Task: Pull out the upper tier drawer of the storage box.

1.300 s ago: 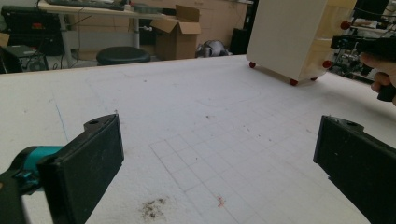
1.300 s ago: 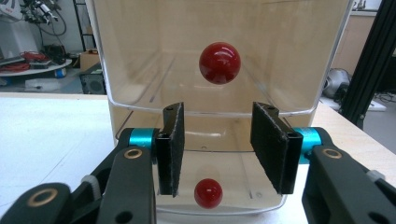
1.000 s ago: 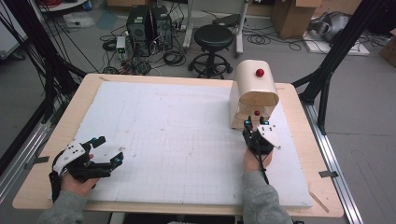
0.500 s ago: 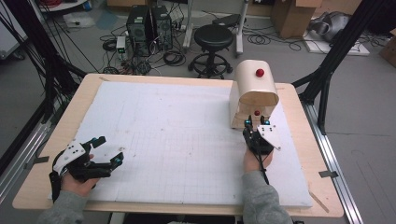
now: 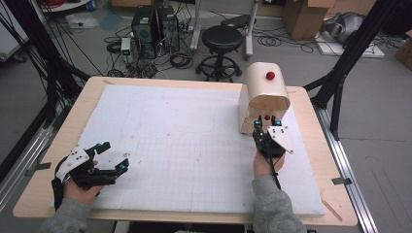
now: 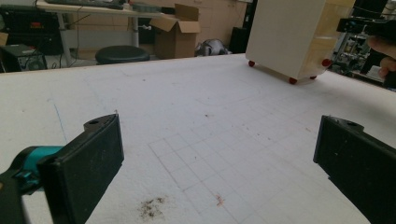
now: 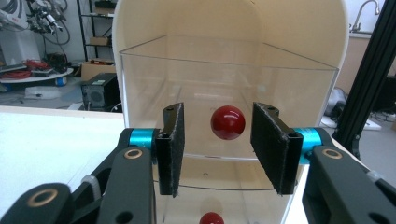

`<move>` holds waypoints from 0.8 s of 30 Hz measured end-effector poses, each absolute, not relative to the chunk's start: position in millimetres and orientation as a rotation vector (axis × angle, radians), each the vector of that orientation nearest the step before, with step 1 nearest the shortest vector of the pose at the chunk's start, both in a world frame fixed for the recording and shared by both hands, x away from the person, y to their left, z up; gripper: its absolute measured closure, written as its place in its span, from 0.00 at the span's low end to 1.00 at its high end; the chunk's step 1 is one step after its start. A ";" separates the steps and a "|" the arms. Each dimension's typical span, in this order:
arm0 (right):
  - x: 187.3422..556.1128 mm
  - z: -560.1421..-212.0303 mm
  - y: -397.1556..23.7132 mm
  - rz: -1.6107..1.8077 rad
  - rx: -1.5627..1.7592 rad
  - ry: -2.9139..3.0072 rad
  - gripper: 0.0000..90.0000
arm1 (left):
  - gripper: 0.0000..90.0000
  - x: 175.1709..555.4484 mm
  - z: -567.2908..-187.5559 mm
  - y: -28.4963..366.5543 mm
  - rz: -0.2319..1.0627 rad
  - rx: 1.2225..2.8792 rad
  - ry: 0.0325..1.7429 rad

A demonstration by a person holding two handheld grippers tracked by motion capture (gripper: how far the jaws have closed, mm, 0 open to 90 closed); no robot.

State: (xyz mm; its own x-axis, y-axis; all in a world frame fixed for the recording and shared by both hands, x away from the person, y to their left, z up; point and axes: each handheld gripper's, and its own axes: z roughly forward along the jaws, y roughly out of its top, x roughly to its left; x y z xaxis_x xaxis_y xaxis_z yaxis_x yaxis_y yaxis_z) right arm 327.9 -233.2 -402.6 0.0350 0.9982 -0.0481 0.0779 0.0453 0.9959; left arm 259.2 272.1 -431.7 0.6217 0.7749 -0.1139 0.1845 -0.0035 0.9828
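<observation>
Cream arch-topped cabinet (image 5: 264,99): far right of the white gridded mat (image 5: 184,145), with a clear drawer front bearing a red ball knob (image 7: 227,122). Right gripper (image 7: 228,148): jaws apart, straddling the knob, one pad either side, not touching. Left gripper (image 5: 109,158): jaws wide apart, near-left corner, well away.

A domed cabinet (image 5: 264,99) stands on the mat (image 5: 184,141) covering the table (image 5: 311,116), toward its far right. The right gripper (image 7: 217,140) sits directly in front of the cabinet, its jaws parted either side of the upper drawer's knob (image 7: 227,122), which lies between the pads without touching them; a second knob (image 7: 210,218) sits below, under the jaws. The left gripper (image 6: 215,163) rests well apart near the mat's near left, jaws spread wide over bare mat, the cabinet far ahead and right of its jaws.
</observation>
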 end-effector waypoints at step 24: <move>329.9 -401.6 -236.2 1.106 1.260 1.258 0.75 | 0.02 259.6 -432.1 271.5 0.555 1.545 0.833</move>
